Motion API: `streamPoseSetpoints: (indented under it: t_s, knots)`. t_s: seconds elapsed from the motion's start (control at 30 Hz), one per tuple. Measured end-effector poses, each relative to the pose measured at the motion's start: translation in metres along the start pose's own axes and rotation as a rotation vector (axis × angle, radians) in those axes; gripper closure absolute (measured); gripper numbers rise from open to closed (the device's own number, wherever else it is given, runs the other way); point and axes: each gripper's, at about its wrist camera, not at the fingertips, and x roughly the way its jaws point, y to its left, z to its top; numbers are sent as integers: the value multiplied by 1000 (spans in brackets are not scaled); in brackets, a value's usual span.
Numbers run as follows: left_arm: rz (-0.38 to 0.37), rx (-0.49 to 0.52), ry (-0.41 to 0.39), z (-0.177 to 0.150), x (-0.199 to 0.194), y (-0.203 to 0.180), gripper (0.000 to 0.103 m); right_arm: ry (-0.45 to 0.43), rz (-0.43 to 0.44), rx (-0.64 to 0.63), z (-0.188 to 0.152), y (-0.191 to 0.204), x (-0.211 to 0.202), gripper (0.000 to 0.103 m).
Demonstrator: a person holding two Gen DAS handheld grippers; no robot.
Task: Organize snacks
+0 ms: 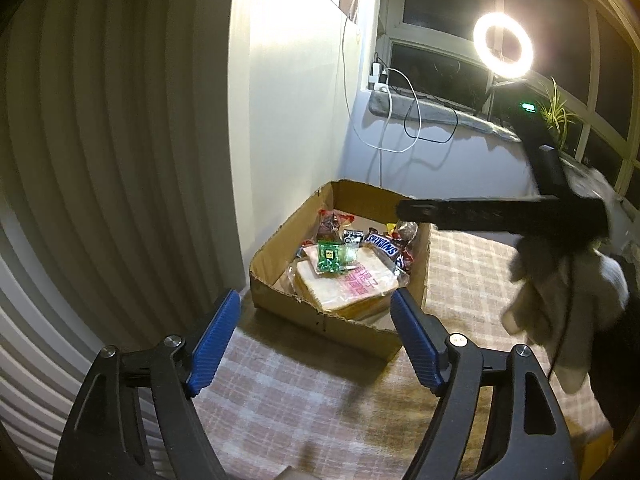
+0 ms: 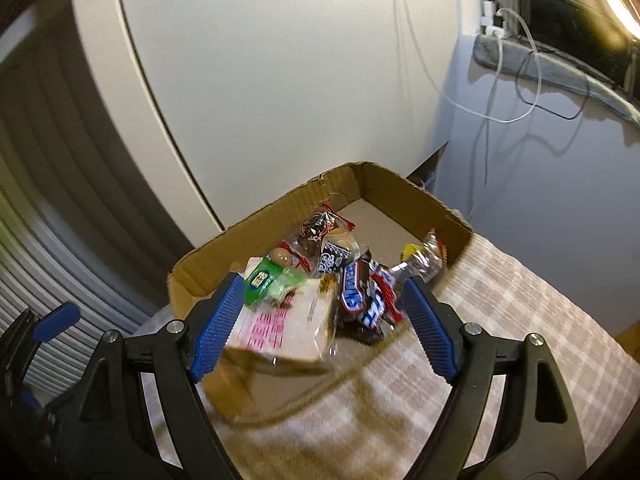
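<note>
Left gripper point(image 1: 314, 342): wide open, empty, held back above the checked cloth point(image 1: 280, 392), short of the cardboard box point(image 1: 276, 264).
Right gripper point(image 2: 322, 320): wide open, empty, poised over the box's near edge.
Snacks: all seen lie inside the box, on the bench.
Bread pack point(image 2: 288, 316): flat, nearest corner, straight ahead between the right jaws.
Green packet point(image 2: 266, 278): resting on the bread's far-left part.
Snickers bars point(image 2: 360, 292): just right of the bread, long axis running away from the right gripper.
Nearer hand: right, judging by how large the box looms.
Next move: probably a short drop onto bread or bars.
</note>
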Motion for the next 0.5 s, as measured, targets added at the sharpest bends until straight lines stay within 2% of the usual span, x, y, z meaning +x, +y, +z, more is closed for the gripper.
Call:
streamPoseSetpoints:
  t_s: [0.17, 0.23, 0.27, 0.5]
  knots:
    - [12, -1, -14, 2, -5, -5, 24, -56, -32, 10, -19, -1, -32, 18]
    - [12, -4, -17, 3, -6, -6, 24, -79, -47, 11, -27, 0, -46, 9]
    - [16, -5, -20, 3, -7, -7, 23, -100, -58, 15, -34, 0, -54, 8]
    - [40, -17, -24, 3, -9, -9, 21, -136, -107, 15, -58, 0, -84, 8]
